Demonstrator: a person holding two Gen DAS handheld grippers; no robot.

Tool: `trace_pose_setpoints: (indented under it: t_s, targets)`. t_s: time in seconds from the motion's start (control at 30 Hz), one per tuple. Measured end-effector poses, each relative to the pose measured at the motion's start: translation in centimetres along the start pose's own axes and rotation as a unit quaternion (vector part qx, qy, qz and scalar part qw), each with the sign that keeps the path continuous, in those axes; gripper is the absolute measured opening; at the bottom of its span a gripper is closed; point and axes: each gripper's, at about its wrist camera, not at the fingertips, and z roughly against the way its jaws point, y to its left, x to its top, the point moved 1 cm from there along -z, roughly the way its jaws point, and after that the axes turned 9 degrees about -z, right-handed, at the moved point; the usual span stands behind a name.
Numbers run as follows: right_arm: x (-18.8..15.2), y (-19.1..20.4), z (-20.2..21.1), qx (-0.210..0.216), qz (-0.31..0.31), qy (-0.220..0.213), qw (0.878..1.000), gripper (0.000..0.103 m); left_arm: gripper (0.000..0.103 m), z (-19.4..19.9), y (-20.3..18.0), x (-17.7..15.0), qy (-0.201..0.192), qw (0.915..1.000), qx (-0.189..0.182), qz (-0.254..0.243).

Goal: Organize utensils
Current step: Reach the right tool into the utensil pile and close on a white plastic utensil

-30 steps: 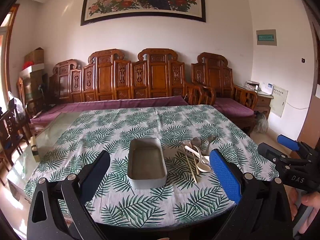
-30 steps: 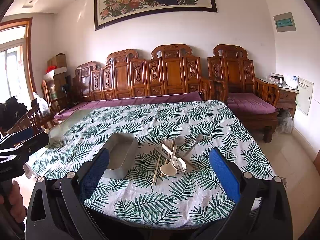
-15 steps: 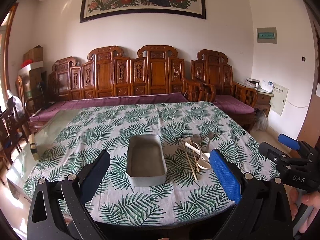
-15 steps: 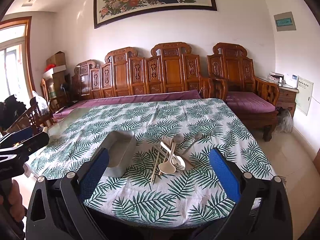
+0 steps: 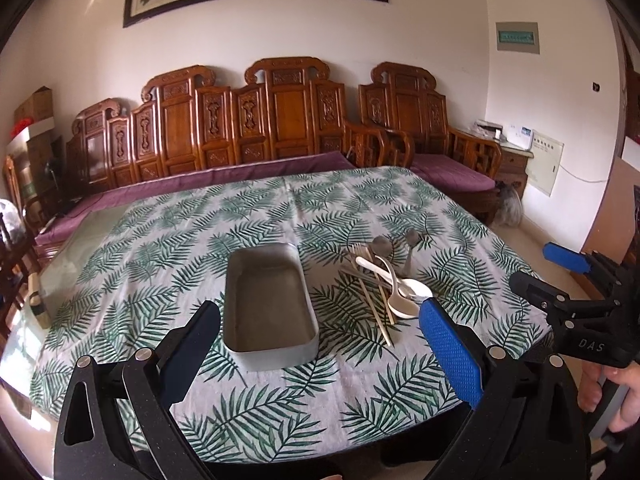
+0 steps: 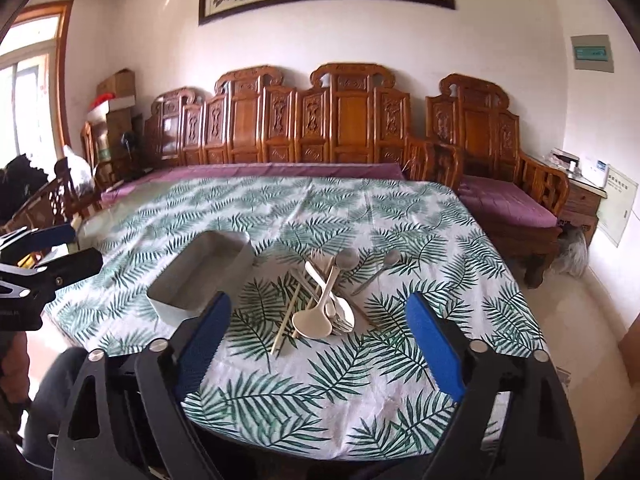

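Utensil pile [image 6: 325, 298] between spread jaws.

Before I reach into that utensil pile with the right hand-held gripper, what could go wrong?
1. The white plastic spoon lies across the chopsticks and metal spoons, so gripping one piece may drag or flick its neighbours.
2. The pile sits on a loose leaf-print tablecloth; low fingers may snag it and shift everything.
3. The metal tray stands near the table's edge, so a sideways nudge might push it off.
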Motion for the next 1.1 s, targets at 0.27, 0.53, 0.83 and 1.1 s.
trace_pose_setpoints:
  t_s: [0.27,0.53,0.83,1.1]
  targets:
    - [0.7,-2.0,-5.0,-0.003,0.017,0.043,0.999,0.073,0.096,-4.1,-1.0,0.6,0.021,0.9991,-0.036,-0.010]
    - [1.6,-4.5,-10.9,0.024,0.023,0.079,0.996,0.056,0.096,-9.5,-2.8,0.8,0.055,0.9958,-0.068,-0.028]
    - [0.0,-6.7,-19.7,0.036,0.002,0.179,0.983,0.030,0.086,-13.5,-3.7,-0.6,0.093,0.9926,-0.060,-0.051]
    - [-0.2,-4.6,-23.8,0.034,0.044,0.227,0.972,0.028,0.078,-15.7,-4.1,-0.8,0.111,0.9898,-0.060,-0.066]
